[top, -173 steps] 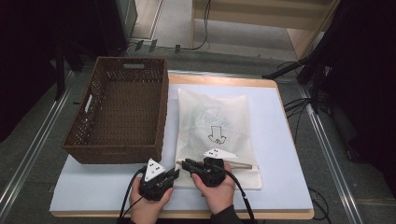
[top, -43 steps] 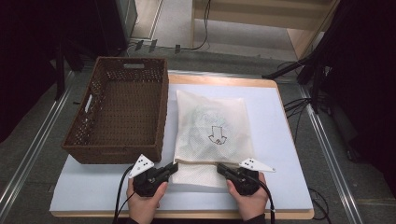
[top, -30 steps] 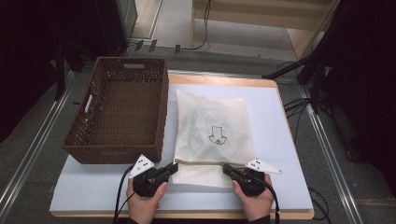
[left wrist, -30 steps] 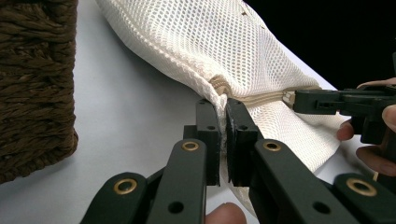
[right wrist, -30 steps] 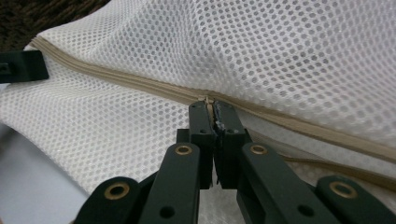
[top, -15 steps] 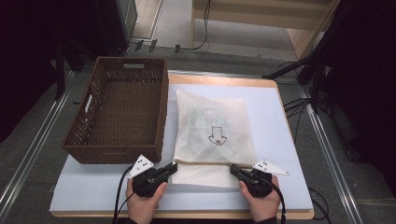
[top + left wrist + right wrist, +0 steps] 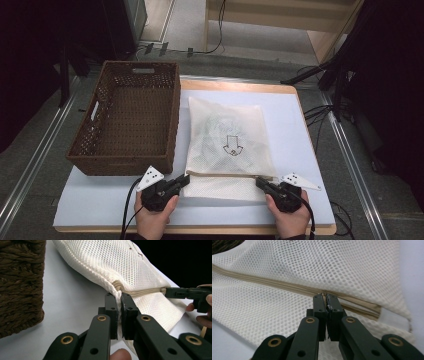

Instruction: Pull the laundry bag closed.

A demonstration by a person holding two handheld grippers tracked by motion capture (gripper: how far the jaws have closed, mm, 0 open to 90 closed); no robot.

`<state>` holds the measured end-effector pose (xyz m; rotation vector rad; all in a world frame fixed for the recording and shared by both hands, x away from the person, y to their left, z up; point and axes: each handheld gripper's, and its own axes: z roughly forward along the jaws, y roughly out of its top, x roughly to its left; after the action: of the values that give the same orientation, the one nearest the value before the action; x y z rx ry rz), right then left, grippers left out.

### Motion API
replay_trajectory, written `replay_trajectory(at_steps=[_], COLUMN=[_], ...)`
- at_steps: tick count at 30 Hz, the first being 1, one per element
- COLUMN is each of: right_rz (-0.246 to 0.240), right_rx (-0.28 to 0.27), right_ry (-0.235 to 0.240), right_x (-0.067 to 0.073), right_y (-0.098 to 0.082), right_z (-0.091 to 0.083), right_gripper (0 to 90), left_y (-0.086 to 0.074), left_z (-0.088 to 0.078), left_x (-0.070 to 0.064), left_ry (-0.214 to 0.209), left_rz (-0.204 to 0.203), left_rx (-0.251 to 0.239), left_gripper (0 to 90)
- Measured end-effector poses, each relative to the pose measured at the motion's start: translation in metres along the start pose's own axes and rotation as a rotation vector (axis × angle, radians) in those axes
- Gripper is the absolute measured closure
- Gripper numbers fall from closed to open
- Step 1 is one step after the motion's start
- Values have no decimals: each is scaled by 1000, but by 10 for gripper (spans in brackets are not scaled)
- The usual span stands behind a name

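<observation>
Here both hands are lying low at the near edge of the counter [image 7: 300,130], palms over the tools, forearms coming in from six o'clock. The left tool [image 7: 181,182] is pointing toward two o'clock and is pinching the near left corner of the white mesh bag [image 7: 227,135], at the end of its zipper [image 7: 147,292]; in the left gripper view the jaws are pressed together on the mesh with no gap to see. The right tool [image 7: 262,184] is pointing toward ten o'clock, and its jaws are closed tight on the zipper pull [image 7: 325,295], near the right end of the beige zipper band. The bag is lying flat in the middle of the counter, just at three o'clock from the brown woven basket [image 7: 132,117], its zipper edge facing the person.

Compared with a second ago, the right hand is sitting further toward three o'clock along the zipper edge, and the right tool is staying clamped. The left hand is keeping its place at the corner. The bag itself is lying as before.
</observation>
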<state>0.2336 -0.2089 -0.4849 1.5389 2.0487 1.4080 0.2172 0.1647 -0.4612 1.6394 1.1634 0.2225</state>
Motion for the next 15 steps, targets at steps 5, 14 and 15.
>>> replay_trajectory(at_steps=[5,14,15], right_rz=[10,30,36], right_rx=[-2,-9,-10], right_ry=[-19,-58,-63], right_x=[-9,-28,-31], right_y=[-2,-4,-4], right_z=[-7,-19,-22], right_gripper=[883,883,883], left_y=[0,0,0], left_z=[0,-1,-1], left_x=[0,0,0], left_ry=[-2,2,7], left_rz=[0,1,4], left_rx=[0,-2,-4], left_gripper=[862,862,862])
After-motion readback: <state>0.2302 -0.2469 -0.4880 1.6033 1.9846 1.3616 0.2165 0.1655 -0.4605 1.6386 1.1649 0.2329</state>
